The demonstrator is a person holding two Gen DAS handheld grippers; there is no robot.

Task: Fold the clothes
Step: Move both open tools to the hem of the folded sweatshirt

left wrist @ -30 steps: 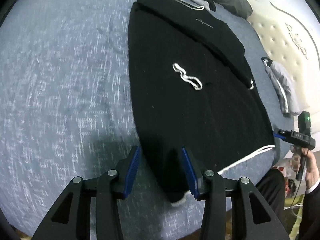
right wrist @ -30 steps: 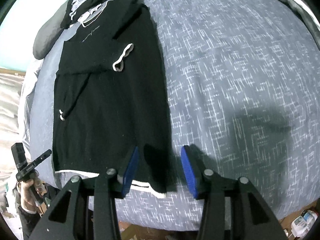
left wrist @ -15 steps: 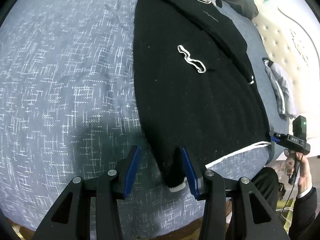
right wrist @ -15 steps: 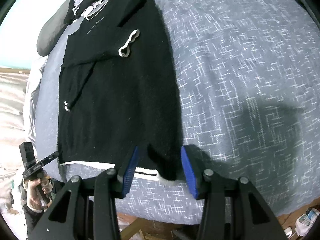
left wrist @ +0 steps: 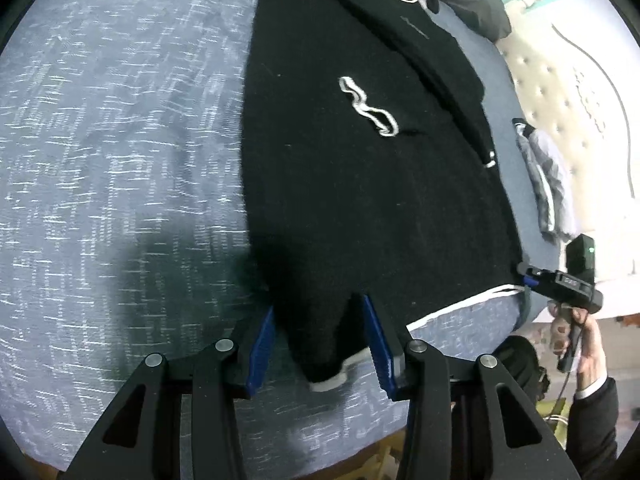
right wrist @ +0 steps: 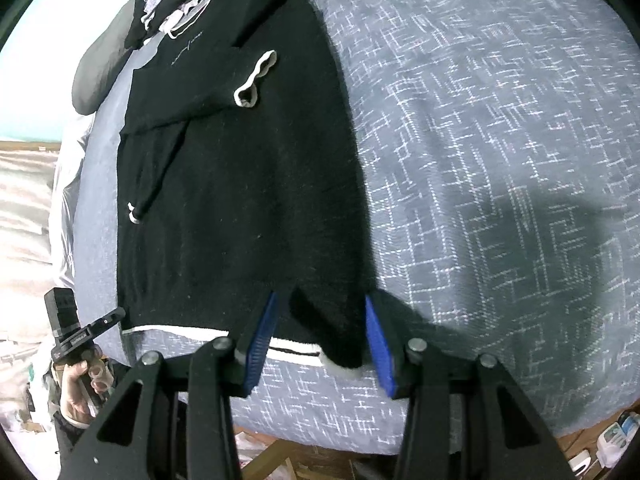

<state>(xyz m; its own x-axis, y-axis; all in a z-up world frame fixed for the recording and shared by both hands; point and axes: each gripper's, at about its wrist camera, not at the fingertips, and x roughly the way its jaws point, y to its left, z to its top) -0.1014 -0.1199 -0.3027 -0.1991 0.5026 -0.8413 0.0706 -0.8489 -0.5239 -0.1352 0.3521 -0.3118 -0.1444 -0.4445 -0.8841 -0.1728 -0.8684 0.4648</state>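
I saw the wide bed with its blue-grey flecked cover (left wrist: pixel 100 140) carrying the black knitted sweater with white trim (left wrist: pixel 360 168), which lay flat along the bed, sleeves folded over its body, hem at the near edge. My left gripper (left wrist: pixel 318 344) had its blue-padded fingers (left wrist: pixel 260 344) spread wide around one bottom corner of the hem, not closed on it. My right gripper (right wrist: pixel 320 340) was likewise wide open, straddling the other hem corner.

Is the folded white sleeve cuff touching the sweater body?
Touching. The right wrist view shows the white cuff lying flat on the black sweater body.
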